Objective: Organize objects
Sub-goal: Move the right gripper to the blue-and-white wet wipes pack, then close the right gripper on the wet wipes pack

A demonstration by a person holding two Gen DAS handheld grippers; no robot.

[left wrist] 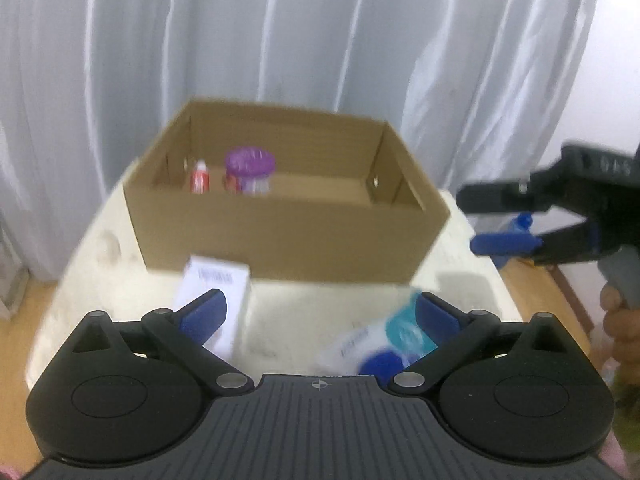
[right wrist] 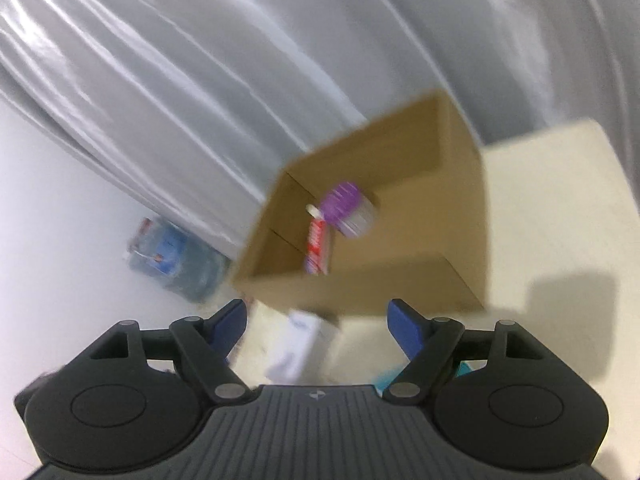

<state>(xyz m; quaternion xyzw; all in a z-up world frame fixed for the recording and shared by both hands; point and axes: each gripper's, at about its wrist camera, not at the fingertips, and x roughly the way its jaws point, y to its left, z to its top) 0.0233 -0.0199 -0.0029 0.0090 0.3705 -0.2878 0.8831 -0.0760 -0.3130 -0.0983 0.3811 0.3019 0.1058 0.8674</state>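
1. A pale curtain (left wrist: 280,40) hangs in folds across the whole background, behind everything else.
2. The cream surface (left wrist: 96,264) carries the task's things; wooden floor shows past its left and right edges in the left wrist view.
3. An open cardboard box (left wrist: 280,236) stands on the far part of the surface, its opening facing up.
4. The left gripper (left wrist: 318,316) sits low over the near part of the surface, its blue fingers (left wrist: 202,314) spread wide with nothing pinched between them.
5. The right gripper (right wrist: 318,322) points toward the near wall of the box, its fingers (right wrist: 406,328) also spread and empty; in the left wrist view it appears at the right edge, held by a hand (left wrist: 622,332).
6. A large water bottle (right wrist: 176,260) lies on the floor by the curtain, well apart from the surface.
7. A white carton (left wrist: 218,300) stands on the surface just in front of the box, partly behind the left gripper's left finger.
8. A white and teal packet (left wrist: 384,340) with a dark blue round part lies on the surface near the left gripper's right finger; the blur hides what it is.
9. A purple-lidded jar (left wrist: 249,172) stands inside the box near its far left corner.
10. A small red and white tube (left wrist: 200,178) stands just beside the jar, on its left.
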